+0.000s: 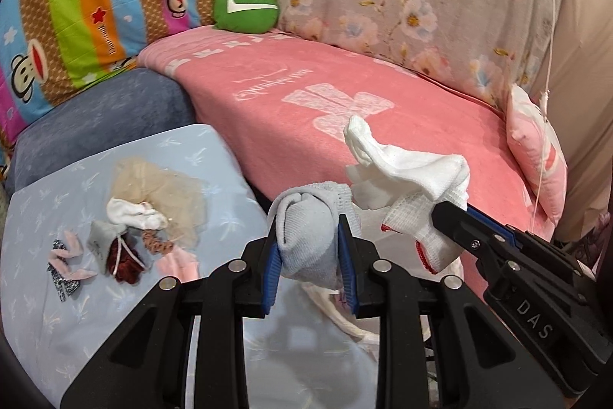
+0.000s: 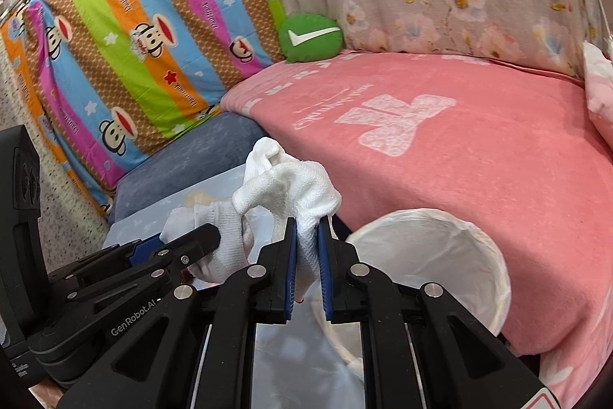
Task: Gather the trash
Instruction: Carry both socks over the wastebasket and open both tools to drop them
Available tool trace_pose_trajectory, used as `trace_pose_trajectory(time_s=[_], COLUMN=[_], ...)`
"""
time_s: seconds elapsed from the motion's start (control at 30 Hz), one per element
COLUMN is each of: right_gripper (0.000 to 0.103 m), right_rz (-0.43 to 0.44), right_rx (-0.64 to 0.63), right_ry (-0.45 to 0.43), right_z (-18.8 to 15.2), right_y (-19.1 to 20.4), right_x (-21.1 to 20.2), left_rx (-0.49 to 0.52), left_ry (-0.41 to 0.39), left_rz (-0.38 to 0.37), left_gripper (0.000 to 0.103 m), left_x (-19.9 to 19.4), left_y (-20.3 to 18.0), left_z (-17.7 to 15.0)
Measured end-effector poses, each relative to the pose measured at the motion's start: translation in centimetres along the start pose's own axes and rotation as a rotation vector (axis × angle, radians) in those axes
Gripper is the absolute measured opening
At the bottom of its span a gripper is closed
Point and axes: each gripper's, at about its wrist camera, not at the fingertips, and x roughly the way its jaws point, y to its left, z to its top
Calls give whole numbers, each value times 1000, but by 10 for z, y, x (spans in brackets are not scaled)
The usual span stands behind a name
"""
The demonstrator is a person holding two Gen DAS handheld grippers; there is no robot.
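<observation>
Socks held in two hand-held grippers above a bed edge.
Left hand-held gripper [image 1: 311, 257] clamped on a grey sock [image 1: 306, 236]; right hand-held gripper [image 2: 307, 269] clamped on a white sock [image 2: 291, 186], the two held just beside each other. White-lined bin [image 2: 475, 263] near right, against the pink blanket [image 1: 306, 102]. Far left on the pale blue sheet [image 1: 49, 213]: small pile of fabric scraps [image 1: 130, 236]. Green round cushion [image 1: 245, 8] at the far back.
</observation>
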Motion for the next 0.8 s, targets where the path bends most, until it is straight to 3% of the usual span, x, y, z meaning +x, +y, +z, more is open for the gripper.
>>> trace_pose_trajectory(time_s=[0.33,0.7,0.8], right_gripper=[10,10,11], right_rz=[-71,-111,-118], right_rx=[77,124,129], right_ry=[-5,4,7], right_z=[-7,-13,-16], right_y=[-53,-83,-85], right_x=[-13,-14,-13], left_rx=[78,115,104], left_ry=[38,74,88], left_rz=[-48,-76,-83], left_gripper=[27,28,36], left_x=[20,37,41], left_y=[-46,-71,-74], left_z=[-2,-3,-3])
